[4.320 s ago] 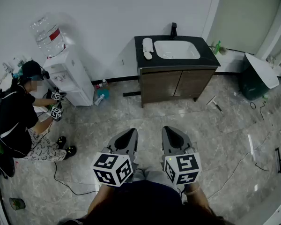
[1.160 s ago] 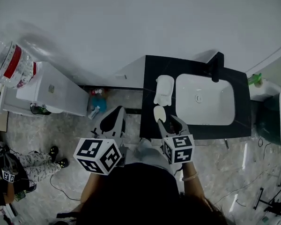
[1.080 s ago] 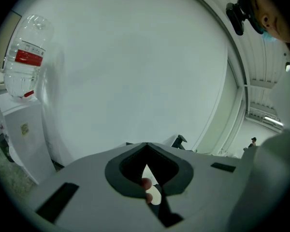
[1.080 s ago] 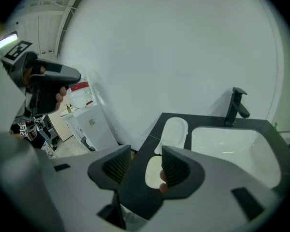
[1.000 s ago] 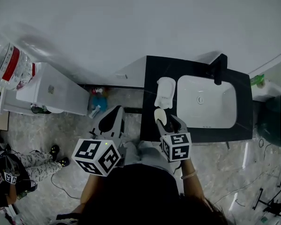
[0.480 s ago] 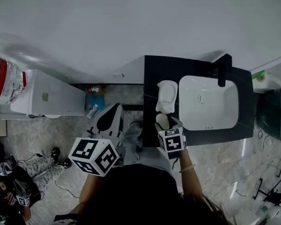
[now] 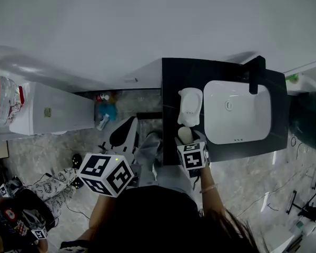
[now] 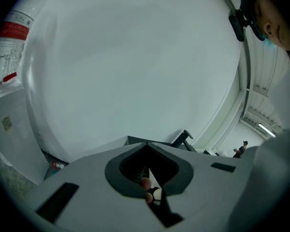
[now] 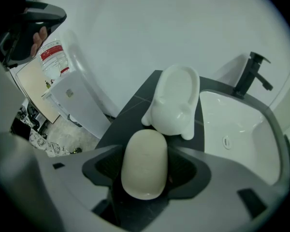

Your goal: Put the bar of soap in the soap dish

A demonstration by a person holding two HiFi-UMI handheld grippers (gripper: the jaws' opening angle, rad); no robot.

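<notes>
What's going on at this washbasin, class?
A person works at the black counter with a hand-held gripper in each hand. The right hand-held gripper has the bar of soap between its jaws, which are opening and not pressing on it. The white soap dish just beyond is empty. The left hand-held gripper hangs shut beside the counter, holding nothing.

- Both left gripper (image 7: pixel 130 123) and right gripper (image 7: pixel 185 137): pale grey shells, with dark grey pads (image 9: pixel 184 170) lining the jaws.
- Behind each set of jaws sits a cube (image 7: pixel 105 174) with black-and-white square markers. The left one has a green light (image 7: pixel 116 159).
- Right jaws opening, bar of soap (image 9: pixel 144 163) between them.
- Person wears a dark top (image 7: pixel 147 215) and a thin band (image 7: pixel 207 190) at the right wrist.
</notes>
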